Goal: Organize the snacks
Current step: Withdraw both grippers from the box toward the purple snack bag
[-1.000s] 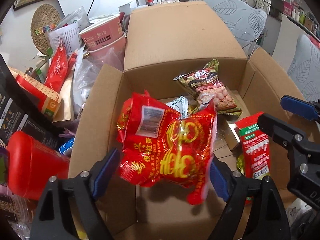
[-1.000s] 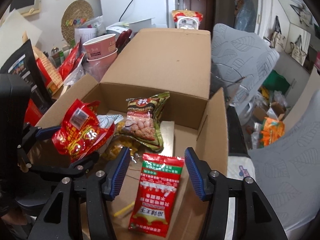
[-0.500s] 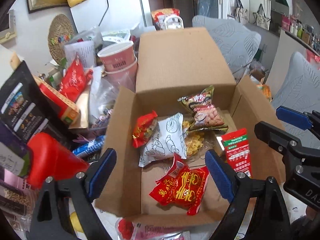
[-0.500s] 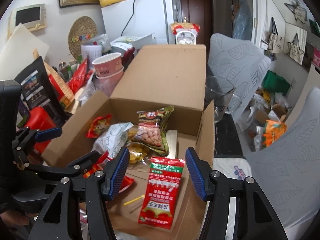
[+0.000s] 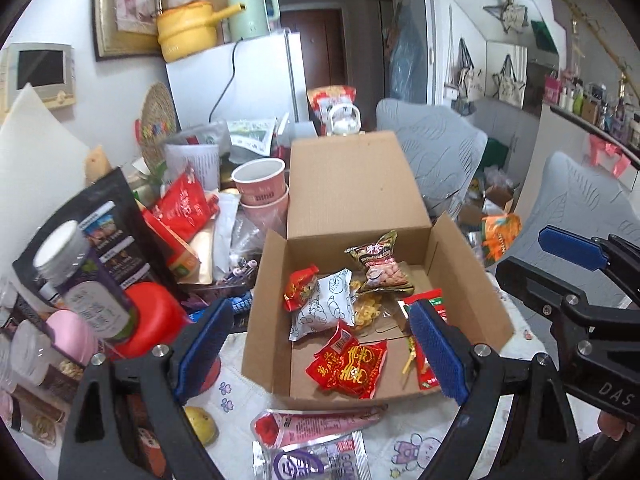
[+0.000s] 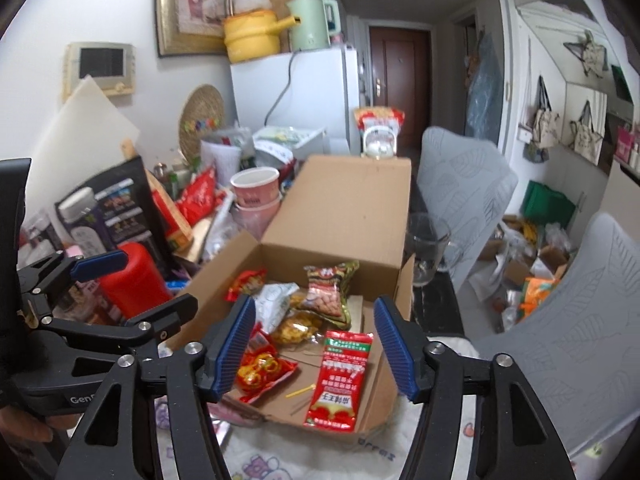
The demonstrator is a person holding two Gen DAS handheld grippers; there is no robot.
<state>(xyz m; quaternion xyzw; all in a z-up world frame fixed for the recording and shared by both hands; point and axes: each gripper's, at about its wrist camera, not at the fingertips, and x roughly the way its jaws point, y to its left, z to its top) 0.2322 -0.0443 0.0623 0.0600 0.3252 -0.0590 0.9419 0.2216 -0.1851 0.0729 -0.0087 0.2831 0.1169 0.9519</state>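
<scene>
Open corrugated cardboard box (image 5: 460, 280) holds crinkly foil snack packets (image 5: 348, 364); left hand-held gripper (image 5: 320, 354) released, right hand-held gripper (image 6: 316, 350) empty, jaws opening.

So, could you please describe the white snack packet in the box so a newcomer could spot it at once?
Find the open cardboard box on the table. Inside, near its left wall, lies the white packet, beside a small red packet. It alone is white, printed with black line drawings of croissants.
</scene>
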